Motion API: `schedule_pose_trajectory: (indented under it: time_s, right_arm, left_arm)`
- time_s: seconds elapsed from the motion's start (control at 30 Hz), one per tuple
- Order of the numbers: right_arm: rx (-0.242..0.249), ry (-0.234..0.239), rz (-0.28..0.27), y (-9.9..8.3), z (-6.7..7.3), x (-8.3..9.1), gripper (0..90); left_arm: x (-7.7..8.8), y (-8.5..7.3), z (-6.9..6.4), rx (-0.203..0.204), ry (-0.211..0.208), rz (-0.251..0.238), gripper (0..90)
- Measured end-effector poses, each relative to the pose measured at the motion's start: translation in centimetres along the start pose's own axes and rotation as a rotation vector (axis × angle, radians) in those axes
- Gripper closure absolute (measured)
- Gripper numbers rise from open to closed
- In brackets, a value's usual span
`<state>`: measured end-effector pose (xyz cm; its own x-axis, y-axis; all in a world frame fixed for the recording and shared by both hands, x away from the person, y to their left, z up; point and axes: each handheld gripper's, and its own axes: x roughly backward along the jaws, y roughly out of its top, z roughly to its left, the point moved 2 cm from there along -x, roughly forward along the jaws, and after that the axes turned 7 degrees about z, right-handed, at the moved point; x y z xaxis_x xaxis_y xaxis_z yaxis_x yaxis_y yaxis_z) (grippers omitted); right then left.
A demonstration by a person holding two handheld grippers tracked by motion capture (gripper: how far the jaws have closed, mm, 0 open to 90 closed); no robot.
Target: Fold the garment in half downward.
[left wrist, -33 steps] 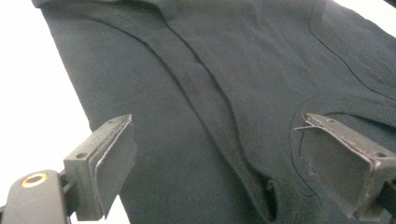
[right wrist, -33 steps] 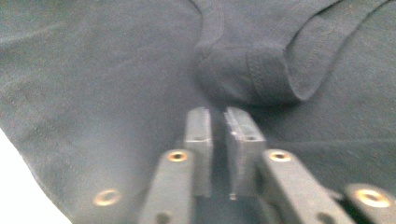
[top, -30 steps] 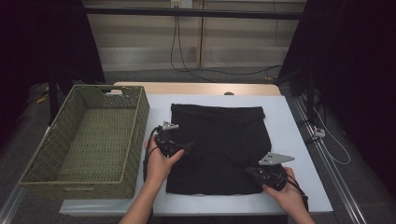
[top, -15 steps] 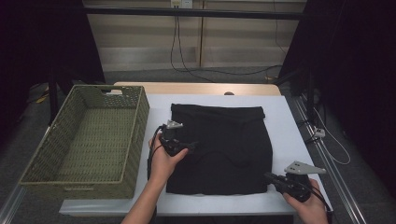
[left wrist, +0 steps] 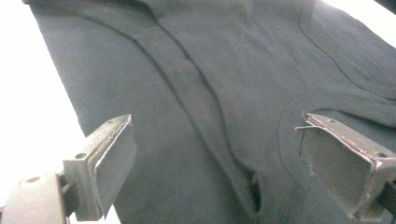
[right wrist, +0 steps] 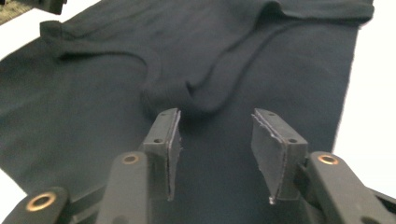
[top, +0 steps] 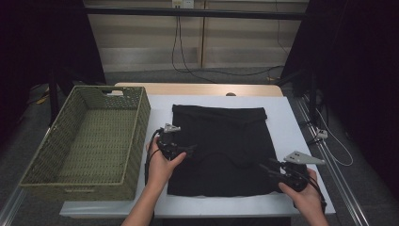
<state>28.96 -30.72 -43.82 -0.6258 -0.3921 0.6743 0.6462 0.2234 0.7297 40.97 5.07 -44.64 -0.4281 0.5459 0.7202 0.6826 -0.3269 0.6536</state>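
Observation:
A black garment lies spread flat on the white table. My left gripper rests over its left edge with the jaws wide open. In the left gripper view the gripper has the dark cloth lying loose beneath it. My right gripper sits at the garment's near right corner and points in across it. Its jaws have just been opening. In the right gripper view they stand apart above the cloth with nothing pinched between the pads.
A green woven basket stands on the table's left side, close beside the left gripper. Bare white table runs along the garment's right side and near edge. Cables hang at the back wall and off the table's right edge.
The right gripper moved rightward toward the table's near right, drawing the garment's near right corner outward, and its jaws then opened off the cloth. The left gripper stayed put.

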Motion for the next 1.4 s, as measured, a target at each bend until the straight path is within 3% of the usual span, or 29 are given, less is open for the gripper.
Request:
schedule_pose_trajectory:
  time_s: [0.13, 0.3, 0.33, 0.5, 0.53, 0.57, 0.73, 0.77, 0.8, 0.83, 0.93, 1.2, 1.27, 1.4]
  right_arm:
    - [0.005, 0.029, 0.005, 1.2, 0.7, -2.0, 46.9]
    - [0.013, 0.021, 0.021, 1.9, 1.3, -3.8, 45.9]
    - [0.016, 0.026, 0.034, 2.2, 1.6, -4.5, 46.3]
    - [0.013, 0.038, 0.044, 2.3, 1.9, -5.1, 53.5]
    - [0.015, 0.039, 0.051, 2.3, 1.9, -5.2, 56.9]
    - [0.029, 0.055, 0.06, 2.2, 2.1, -5.3, 64.6]
    - [0.042, 0.064, 0.085, 1.9, 2.2, -5.4, 72.1]
    - [0.05, 0.066, 0.093, 1.7, 2.2, -5.4, 74.5]
    - [0.054, 0.072, 0.109, 1.5, 2.1, -5.4, 78.5]
    - [0.056, 0.078, 0.112, 1.4, 2.0, -5.3, 79.7]
    - [0.025, 0.08, 0.09, 1.3, 1.6, -4.9, 82.8]
    - [-0.021, 0.074, 0.008, 1.2, 0.6, -2.8, 84.7]
    - [-0.036, 0.078, -0.015, 1.1, 0.3, -2.2, 84.8]
    - [-0.048, 0.081, -0.032, 0.8, 0.0, -1.1, 85.1]
  left_arm:
    - [0.5, -0.7, 0.3, 0.003, 0.005, 0.007, 15.3]
    - [0.6, -1.1, 0.1, -0.003, -0.004, 0.015, 17.9]
    - [0.7, -1.2, -0.1, -0.012, -0.011, 0.004, 25.1]
    - [0.7, -1.1, -0.7, -0.022, -0.031, 0.001, 35.2]
    - [0.7, -1.1, -0.8, -0.027, -0.042, 0.003, 35.2]
    - [0.6, -1.1, -1.1, -0.032, -0.055, 0.012, 41.9]
    - [0.2, -1.2, -1.8, -0.052, -0.09, 0.049, 60.3]
    - [0.0, -1.3, -2.0, -0.053, -0.096, 0.055, 60.3]
    - [-0.2, -1.5, -2.3, -0.054, -0.105, 0.081, 68.0]
    - [-0.2, -1.6, -2.4, -0.035, -0.111, 0.091, 71.2]
    - [0.0, -1.7, -2.4, -0.038, -0.096, 0.121, 81.7]
    - [1.5, -1.4, -2.6, -0.022, -0.13, 0.089, 84.2]
    - [1.7, -1.4, -2.6, 0.0, -0.139, 0.087, 84.1]
    - [2.7, -1.6, -2.8, 0.002, -0.164, 0.071, 84.1]
